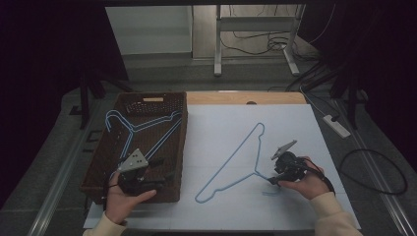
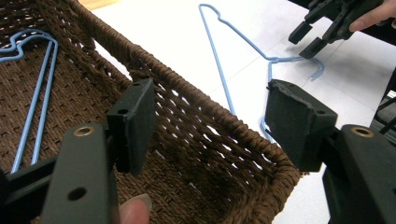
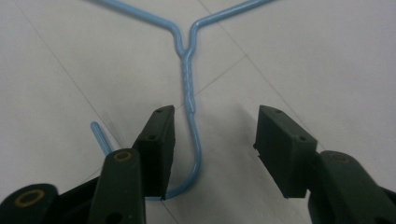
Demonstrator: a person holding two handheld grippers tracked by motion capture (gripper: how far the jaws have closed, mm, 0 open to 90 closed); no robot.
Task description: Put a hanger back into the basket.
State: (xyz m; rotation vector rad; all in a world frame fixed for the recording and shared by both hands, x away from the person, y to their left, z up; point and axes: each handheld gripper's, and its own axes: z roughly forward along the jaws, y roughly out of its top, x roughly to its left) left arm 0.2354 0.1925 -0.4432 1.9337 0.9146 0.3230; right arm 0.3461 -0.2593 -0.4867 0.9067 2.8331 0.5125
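Item: blue hanger [image 1: 235, 162], lying flat on tabletop [image 1: 295, 206], right of basket [image 1: 183, 147]; long axis running near-left to far-right. We are straddling its hook [image 3: 195, 140] with right gripper [image 3: 212, 149], fingers part-open, not gripping. Left gripper [image 2: 210, 126] hovering over basket, fingers wide, empty.

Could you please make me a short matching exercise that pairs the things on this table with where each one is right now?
Things:
1. hanger on the white sheet
2. hangers in the basket
3. left gripper
4. right gripper

Places:
a. lying inside the brown basket
b. open, with the hanger's hook between its jaws
c. flat on the white sheet, right of the basket
d. open, straddling the basket's near rim

Pairs: 1-c, 2-a, 3-d, 4-b
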